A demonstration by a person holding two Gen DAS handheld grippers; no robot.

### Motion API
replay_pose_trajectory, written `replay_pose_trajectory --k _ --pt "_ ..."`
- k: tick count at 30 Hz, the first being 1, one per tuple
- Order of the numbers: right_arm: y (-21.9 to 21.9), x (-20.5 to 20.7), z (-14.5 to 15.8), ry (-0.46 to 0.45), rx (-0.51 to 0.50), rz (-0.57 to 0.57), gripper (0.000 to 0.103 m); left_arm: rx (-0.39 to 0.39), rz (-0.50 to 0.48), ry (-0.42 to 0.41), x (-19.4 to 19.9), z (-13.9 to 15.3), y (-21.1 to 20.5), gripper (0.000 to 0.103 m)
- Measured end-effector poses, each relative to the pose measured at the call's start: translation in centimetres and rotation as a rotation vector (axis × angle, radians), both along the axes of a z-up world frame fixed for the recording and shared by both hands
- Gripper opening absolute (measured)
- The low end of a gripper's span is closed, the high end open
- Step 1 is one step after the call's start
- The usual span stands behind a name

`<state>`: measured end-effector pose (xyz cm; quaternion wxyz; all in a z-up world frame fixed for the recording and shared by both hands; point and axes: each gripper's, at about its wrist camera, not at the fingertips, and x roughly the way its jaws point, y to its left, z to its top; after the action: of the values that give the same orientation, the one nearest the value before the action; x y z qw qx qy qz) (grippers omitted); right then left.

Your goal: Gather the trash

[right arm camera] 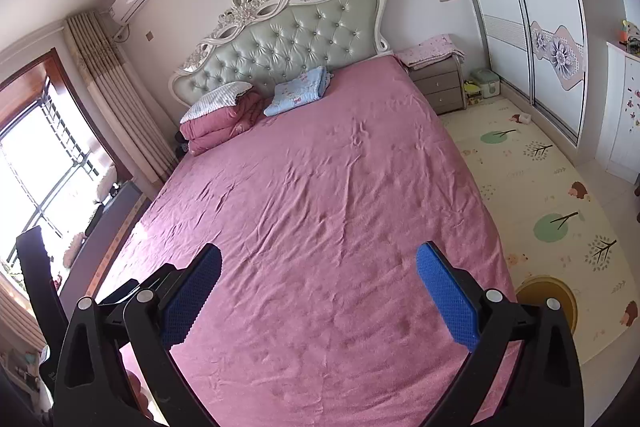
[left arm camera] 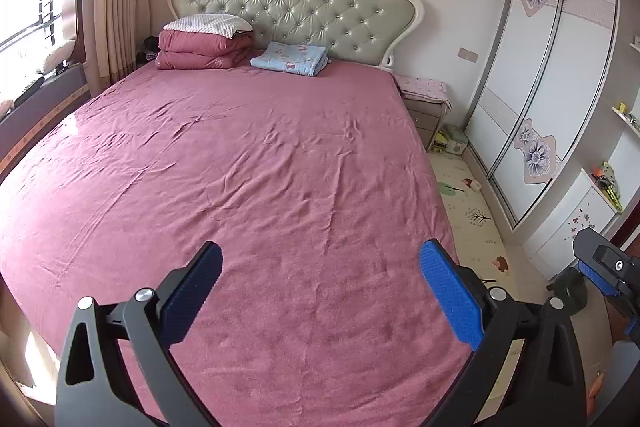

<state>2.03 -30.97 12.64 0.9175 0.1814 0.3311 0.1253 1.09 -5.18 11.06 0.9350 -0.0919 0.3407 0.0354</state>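
My left gripper [left arm camera: 320, 291] is open and empty above the foot end of a bed with a pink sheet [left arm camera: 240, 167]. My right gripper [right arm camera: 318, 291] is open and empty over the same pink sheet [right arm camera: 320, 187]. The right gripper also shows at the right edge of the left wrist view [left arm camera: 604, 267]. A small white and red item [right arm camera: 524, 118] lies on the play mat near the wardrobe; it also shows in the left wrist view [left arm camera: 472, 184]. A round yellow-rimmed container [right arm camera: 548, 297] stands on the floor by the bed's right side.
Folded red quilt [left arm camera: 200, 49] and blue blanket [left arm camera: 290, 58] lie at the headboard. A nightstand [right arm camera: 438, 83] and a green box [right arm camera: 486, 81] stand right of the bed. Sliding wardrobe [right arm camera: 540, 27] and white cabinet [right arm camera: 624, 115] line the right wall. Window bench [left arm camera: 40, 95] at left.
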Motion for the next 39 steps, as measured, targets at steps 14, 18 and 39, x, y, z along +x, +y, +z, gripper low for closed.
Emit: replay_pose_trajectory --k 14,18,39 --pt "-0.15 0.48 -0.36 0.025 -0.001 0.004 0.094 0.023 -0.008 0.015 0.53 -0.15 -0.32 0.099" --pt "-0.14 0.54 -0.54 0.038 -0.005 0.005 0.094 0.024 -0.007 0.016 0.5 -0.15 -0.34 0.099" --pt "0.58 0.63 -0.91 0.034 -0.013 0.029 0.094 0.022 -0.003 0.02 0.89 -0.45 -0.06 0.099"
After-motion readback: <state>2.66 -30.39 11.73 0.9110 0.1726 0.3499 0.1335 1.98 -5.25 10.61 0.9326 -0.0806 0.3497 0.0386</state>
